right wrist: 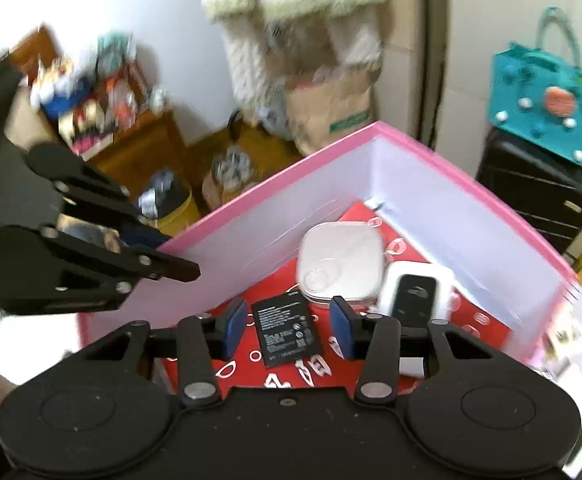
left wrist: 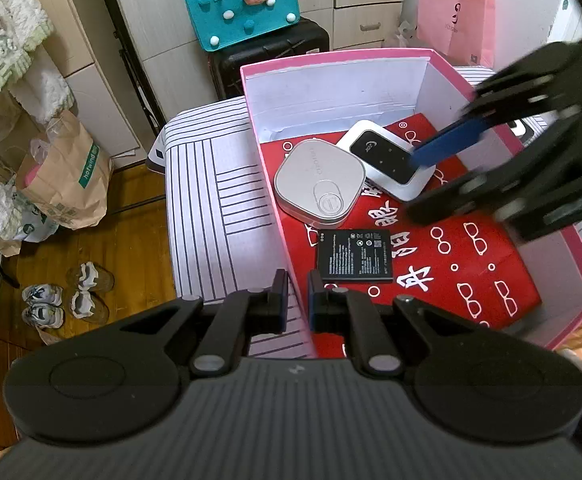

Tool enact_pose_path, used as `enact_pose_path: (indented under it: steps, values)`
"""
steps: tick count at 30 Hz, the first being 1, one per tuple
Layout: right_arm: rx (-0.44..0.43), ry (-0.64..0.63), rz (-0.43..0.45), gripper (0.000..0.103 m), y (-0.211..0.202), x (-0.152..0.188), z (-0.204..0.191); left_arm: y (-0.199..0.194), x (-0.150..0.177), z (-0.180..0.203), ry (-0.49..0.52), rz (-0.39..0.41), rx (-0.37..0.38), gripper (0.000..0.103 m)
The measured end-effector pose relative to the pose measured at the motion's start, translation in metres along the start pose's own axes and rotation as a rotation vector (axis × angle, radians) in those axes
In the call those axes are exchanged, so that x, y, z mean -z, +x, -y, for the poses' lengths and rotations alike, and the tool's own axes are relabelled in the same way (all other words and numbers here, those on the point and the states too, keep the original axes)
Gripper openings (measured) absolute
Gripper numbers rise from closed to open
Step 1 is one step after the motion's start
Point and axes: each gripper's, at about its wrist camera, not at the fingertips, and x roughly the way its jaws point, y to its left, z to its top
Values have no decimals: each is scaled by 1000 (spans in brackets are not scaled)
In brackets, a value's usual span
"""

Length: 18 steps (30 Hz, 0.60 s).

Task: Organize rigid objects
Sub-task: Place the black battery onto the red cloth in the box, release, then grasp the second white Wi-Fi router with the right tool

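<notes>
I am looking down into the pink box (left wrist: 419,54), which is sitting on a striped cloth (left wrist: 219,184), its floor covered by a red printed sheet (left wrist: 443,264). Three things are lying on that sheet: a grey rounded case (left wrist: 319,182) toward the far left, a white pocket router (left wrist: 387,158) just to its right and leaning against it, and a flat black battery (left wrist: 354,255) lying nearer, apart from both. My left gripper (left wrist: 296,300) is gripping the near left wall of the box, its fingers pinched on the pink rim, one pad outside and one inside. My right gripper (right wrist: 289,330) is hovering over the box with its jaws spread wide and nothing between them; in its own view the battery (right wrist: 287,330) is lying on the sheet below the gap. From the left view, the right gripper's blue pad (left wrist: 449,142) is hanging above the router, blurred. Beyond the box a teal bag (left wrist: 243,4) is resting on a black suitcase (left wrist: 275,54).
</notes>
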Motion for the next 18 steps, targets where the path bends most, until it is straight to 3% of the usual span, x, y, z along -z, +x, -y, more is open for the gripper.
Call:
enact_pose_path:
  steps: [4,7,18]
  values:
    - [35,56,101,59,-36,22,15,1,-1,-1,-9,-1,0,9]
    - [109,70,166,61,-56,42,23,1,-1,0,-16,-4,-4,9]
    - [325,196,311,66,-98,117,87,5,-2,-1,-73,-2,-15,9]
